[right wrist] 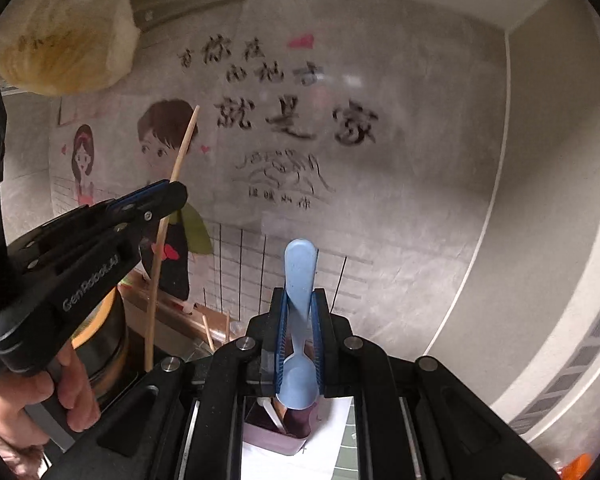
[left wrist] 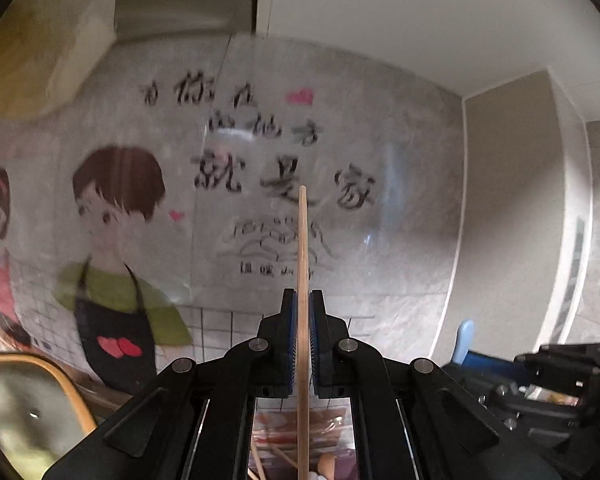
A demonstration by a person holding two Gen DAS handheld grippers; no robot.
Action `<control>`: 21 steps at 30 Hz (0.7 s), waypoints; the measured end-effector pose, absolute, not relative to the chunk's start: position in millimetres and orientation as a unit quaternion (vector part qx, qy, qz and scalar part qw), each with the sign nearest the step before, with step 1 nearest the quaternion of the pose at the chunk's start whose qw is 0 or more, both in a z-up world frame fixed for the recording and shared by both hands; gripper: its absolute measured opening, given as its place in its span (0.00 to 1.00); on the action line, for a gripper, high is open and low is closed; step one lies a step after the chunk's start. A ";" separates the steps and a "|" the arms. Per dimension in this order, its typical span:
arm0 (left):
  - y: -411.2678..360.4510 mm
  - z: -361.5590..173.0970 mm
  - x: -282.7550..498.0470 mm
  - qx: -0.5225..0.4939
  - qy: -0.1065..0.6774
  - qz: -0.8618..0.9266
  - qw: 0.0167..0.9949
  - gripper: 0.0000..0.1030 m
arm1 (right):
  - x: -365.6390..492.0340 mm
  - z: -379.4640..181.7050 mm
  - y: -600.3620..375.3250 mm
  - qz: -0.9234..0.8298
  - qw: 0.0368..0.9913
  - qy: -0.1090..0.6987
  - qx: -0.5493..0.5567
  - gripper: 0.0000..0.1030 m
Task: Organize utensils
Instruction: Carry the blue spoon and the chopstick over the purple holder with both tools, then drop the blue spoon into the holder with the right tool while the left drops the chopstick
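My left gripper (left wrist: 303, 300) is shut on a thin wooden chopstick (left wrist: 302, 248) that stands upright between its blue pads, raised in front of the wall. The same gripper (right wrist: 168, 190) and chopstick (right wrist: 180, 156) show at the left of the right wrist view. My right gripper (right wrist: 299, 300) is shut on a light blue plastic spoon (right wrist: 300, 272), handle up and bowl down between the jaws. Below it, a purple container (right wrist: 276, 436) with a few utensils shows through the gap. The right gripper and the spoon's handle (left wrist: 462, 340) appear at the lower right of the left wrist view.
A wall with a cartoon poster (left wrist: 120, 240) and tiles lies straight ahead. A round pot with a yellow rim (left wrist: 28, 400) is low at the left. More wooden sticks (left wrist: 276, 460) lie below the left gripper. A plastic bag (right wrist: 60, 48) hangs at the upper left. White paper (right wrist: 324, 448) lies under the container.
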State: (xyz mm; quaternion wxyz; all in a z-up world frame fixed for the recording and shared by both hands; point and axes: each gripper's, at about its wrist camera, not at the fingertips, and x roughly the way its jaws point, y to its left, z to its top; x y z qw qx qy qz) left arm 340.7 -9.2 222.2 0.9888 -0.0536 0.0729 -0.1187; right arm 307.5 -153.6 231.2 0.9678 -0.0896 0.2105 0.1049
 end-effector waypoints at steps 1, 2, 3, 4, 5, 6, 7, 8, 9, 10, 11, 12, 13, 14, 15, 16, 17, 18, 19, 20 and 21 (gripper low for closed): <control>-9.9 214.8 346.5 -0.053 0.075 -0.115 0.989 0.05 | 315.7 221.3 -153.9 0.105 0.966 0.219 -0.089 0.11; -9.4 203.5 354.9 -0.052 0.078 -0.109 0.990 0.05 | 321.0 214.2 -154.6 0.105 0.965 0.226 -0.088 0.11; -9.3 194.9 358.5 -0.054 0.081 -0.106 0.990 0.05 | 326.5 206.5 -154.4 0.106 0.963 0.232 -0.086 0.11; -7.2 184.4 366.3 -0.061 0.087 -0.103 0.989 0.05 | 335.5 194.6 -154.5 0.110 0.960 0.244 -0.082 0.11; -5.5 173.9 374.9 -0.070 0.096 -0.101 0.988 0.05 | 340.2 185.8 -155.9 0.111 0.958 0.251 -0.079 0.11; -3.6 166.0 381.6 -0.077 0.104 -0.100 0.987 0.05 | 347.2 175.5 -155.9 0.112 0.956 0.259 -0.076 0.11; -2.8 156.5 388.8 -0.083 0.111 -0.098 0.986 0.05 | 354.0 165.8 -155.9 0.114 0.954 0.267 -0.071 0.11; -2.8 149.9 392.1 -0.084 0.111 -0.097 0.986 0.05 | 359.1 158.4 -155.8 0.117 0.952 0.275 -0.067 0.11; -3.4 141.5 396.3 -0.082 0.111 -0.093 0.986 0.05 | 365.3 148.8 -155.8 0.118 0.949 0.284 -0.063 0.11; -3.8 133.5 400.5 -0.083 0.112 -0.092 0.986 0.05 | 369.2 142.1 -155.7 0.119 0.948 0.290 -0.062 0.11; -4.4 126.9 403.2 -0.084 0.115 -0.091 0.986 0.05 | 373.9 133.3 -154.6 0.119 0.946 0.296 -0.064 0.11; -5.2 119.1 407.3 -0.084 0.121 -0.087 0.985 0.05 | 378.4 125.0 -153.9 0.119 0.944 0.301 -0.067 0.11; -5.8 111.3 410.6 -0.085 0.126 -0.083 0.985 0.05 | 383.2 116.8 -153.9 0.120 0.941 0.310 -0.066 0.11; -6.5 105.1 412.1 -0.086 0.129 -0.081 0.985 0.05 | 386.5 110.7 -153.7 0.123 0.939 0.316 -0.065 0.11; -6.9 97.3 414.2 -0.087 0.133 -0.077 0.984 0.05 | 389.5 103.6 -153.6 0.125 0.936 0.322 -0.064 0.11; -6.6 90.7 416.2 -0.088 0.135 -0.073 0.984 0.05 | 392.5 96.4 -152.7 0.125 0.935 0.326 -0.063 0.11; -7.2 84.4 418.6 -0.089 0.140 -0.072 0.983 0.05 | 395.0 91.7 -152.9 0.125 0.934 0.329 -0.063 0.11; -8.2 77.0 421.7 -0.089 0.148 -0.071 0.982 0.05 | 397.9 85.7 -153.2 0.127 0.932 0.333 -0.062 0.11; -9.6 69.7 424.1 -0.088 0.157 -0.071 0.981 0.05 | 400.5 80.0 -153.8 0.127 0.931 0.336 -0.060 0.11; -10.7 64.7 424.9 -0.087 0.162 -0.071 0.980 0.05 | 402.3 75.7 -154.0 0.127 0.930 0.340 -0.058 0.11; -11.5 58.6 425.4 -0.086 0.165 -0.069 0.980 0.05 | 404.3 69.7 -153.8 0.128 0.928 0.345 -0.056 0.11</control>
